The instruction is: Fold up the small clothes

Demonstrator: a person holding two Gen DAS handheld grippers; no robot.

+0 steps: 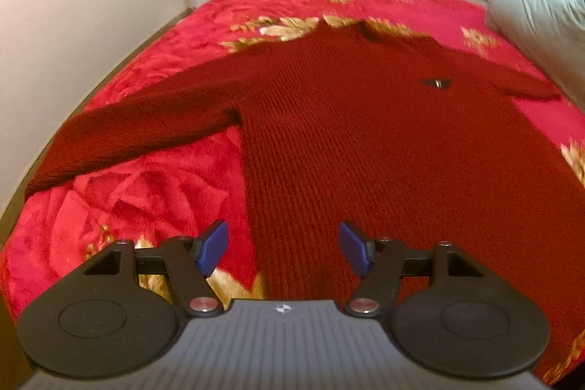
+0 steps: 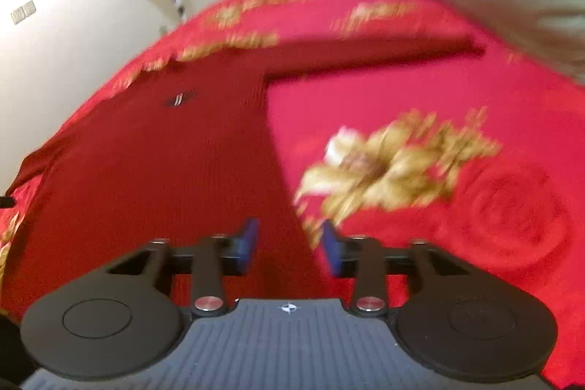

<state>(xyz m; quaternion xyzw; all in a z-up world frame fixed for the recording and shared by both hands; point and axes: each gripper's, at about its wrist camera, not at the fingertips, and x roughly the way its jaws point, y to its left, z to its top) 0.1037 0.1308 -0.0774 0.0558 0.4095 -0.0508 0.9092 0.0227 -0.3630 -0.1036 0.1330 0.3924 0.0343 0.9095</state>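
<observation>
Sweater [image 1: 365, 141] is showing as coarse ribbed knit, matt dark red. Bedspread [image 1: 153, 203], at 9 o'clock of it, is looking plush and slightly sheeny, with gold floral print. Left gripper [image 1: 283, 253] fingers [image 1: 212, 253] are wearing ribbed blue pads, arms in matt black plastic, pivots in shiny metal. Right gripper [image 2: 289, 249] is looking the same, blurred.

Dark red knit sweater [image 1: 365, 134], flat, sleeves spread
</observation>
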